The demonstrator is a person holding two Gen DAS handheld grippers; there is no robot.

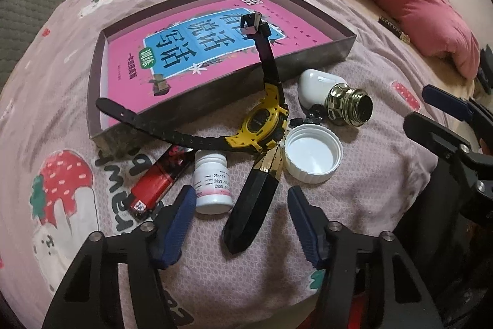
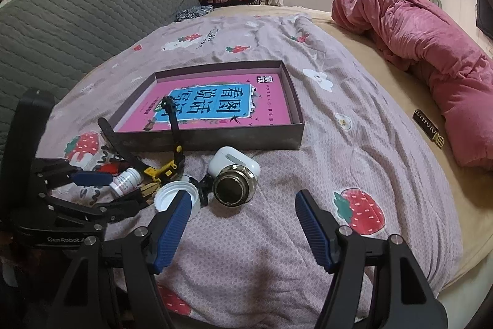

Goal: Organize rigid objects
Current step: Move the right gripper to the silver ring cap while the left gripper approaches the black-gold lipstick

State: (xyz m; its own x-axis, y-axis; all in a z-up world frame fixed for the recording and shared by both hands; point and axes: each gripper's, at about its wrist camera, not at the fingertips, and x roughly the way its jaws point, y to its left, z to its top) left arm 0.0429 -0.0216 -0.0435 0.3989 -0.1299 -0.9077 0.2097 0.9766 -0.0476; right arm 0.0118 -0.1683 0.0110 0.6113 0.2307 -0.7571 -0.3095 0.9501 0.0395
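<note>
Your left gripper (image 1: 242, 199) straddles the black sheath (image 1: 251, 205), jaws apart, pads clear of it. Your right gripper (image 2: 243, 207) hangs open above the blanket (image 2: 308, 144).

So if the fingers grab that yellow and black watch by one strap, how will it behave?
The watch would probably hang unevenly, since its chunky yellow case looks heavier than the thin straps. The straps look bendy: one arches up over the box wall. That end may drag or snag on the wall as it lifts.
</note>
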